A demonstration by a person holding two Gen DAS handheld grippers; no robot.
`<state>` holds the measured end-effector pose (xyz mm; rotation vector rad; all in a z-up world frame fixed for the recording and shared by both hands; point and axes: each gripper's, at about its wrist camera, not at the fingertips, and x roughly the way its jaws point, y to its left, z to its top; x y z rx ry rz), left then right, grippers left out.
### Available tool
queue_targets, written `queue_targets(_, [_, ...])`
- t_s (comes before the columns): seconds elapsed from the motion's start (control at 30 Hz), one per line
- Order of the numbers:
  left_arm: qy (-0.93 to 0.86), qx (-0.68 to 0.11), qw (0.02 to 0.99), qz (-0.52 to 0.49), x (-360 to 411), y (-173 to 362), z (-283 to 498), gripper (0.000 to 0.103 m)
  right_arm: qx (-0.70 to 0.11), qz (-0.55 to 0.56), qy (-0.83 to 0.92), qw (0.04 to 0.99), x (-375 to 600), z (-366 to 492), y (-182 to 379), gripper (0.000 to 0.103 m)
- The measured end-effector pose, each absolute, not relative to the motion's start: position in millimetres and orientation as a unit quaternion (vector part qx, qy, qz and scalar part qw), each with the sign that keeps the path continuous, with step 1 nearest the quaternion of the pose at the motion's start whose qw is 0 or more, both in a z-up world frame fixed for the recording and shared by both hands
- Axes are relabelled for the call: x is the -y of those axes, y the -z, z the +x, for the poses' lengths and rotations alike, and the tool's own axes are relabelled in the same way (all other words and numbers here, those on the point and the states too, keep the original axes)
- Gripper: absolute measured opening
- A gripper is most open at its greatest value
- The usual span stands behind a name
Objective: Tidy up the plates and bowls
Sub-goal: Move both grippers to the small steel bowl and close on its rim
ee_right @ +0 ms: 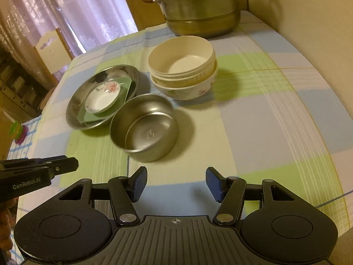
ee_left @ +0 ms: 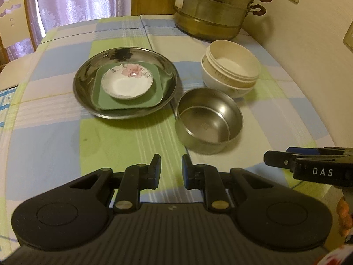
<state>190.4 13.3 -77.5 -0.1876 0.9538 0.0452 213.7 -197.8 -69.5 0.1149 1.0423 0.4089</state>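
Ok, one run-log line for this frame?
left gripper: open, empty | right gripper: open, empty | round steel bowl: alone on checked tablecloth | small floral dish: on green square plate

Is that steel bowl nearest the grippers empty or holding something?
Empty. The steel bowl sits upright, and both views show its bare shiny bottom with only a small stamped mark.

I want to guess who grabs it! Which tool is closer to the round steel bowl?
Right tool, straight before the round steel bowl; left tool is offset leftward.
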Motion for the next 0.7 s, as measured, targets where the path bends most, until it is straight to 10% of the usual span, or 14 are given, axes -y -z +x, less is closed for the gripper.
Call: queue_targets(0.7, [-0.001,-0.462,0.883,-0.085,-10,105,268,0.017,-0.475,0.068,-0.192,0.856,175,275,92,0.050])
